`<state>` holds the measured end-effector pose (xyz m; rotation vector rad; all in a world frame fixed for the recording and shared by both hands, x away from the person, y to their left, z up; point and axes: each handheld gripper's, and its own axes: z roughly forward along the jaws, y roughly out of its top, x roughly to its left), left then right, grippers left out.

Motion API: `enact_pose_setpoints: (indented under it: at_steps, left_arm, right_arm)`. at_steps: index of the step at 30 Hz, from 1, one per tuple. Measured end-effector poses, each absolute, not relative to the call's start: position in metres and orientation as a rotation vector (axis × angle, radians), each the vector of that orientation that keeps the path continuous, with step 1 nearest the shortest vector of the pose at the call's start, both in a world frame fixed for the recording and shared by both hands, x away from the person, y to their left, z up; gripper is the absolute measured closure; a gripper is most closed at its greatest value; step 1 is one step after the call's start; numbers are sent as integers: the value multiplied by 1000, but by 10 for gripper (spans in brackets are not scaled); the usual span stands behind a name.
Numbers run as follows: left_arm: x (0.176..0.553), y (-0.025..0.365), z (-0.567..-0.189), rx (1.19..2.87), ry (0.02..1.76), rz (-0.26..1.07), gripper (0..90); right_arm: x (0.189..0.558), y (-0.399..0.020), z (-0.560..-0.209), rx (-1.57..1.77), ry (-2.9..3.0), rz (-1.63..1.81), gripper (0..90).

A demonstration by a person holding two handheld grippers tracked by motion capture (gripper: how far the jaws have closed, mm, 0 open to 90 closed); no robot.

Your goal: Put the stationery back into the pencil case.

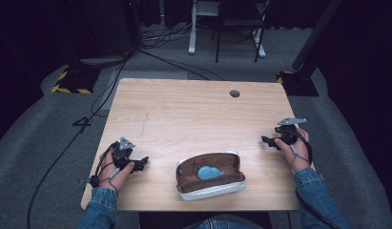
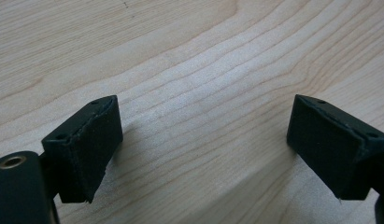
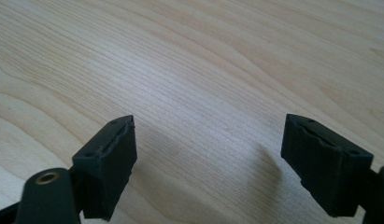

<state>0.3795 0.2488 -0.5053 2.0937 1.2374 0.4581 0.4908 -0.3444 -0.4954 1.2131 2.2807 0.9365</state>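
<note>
Case (image 1: 211, 175) untouched; each hand-held gripper wide, empty.

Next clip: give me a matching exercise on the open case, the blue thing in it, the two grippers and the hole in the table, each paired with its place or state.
Things:
1. case
2. blue object
3. left gripper
4. right gripper
5. table hole

Places or states:
A. far part of the table, toward its right
B. lies open at the near edge, between the two hands
C. open over bare wood, right of the case
D. rests inside the brown lining
E. open over bare wood, left of the case

Pairs: 1-B, 2-D, 3-E, 4-C, 5-A
</note>
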Motion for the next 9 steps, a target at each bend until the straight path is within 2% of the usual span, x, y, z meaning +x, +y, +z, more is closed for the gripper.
enact_pose_setpoints:
  at_steps: [9]
  left_arm:
    - [379, 249, -505, 2094, 1238, 458, 106]
  right_arm:
    - [493, -348, -504, 1232, 2258, 993, 158]
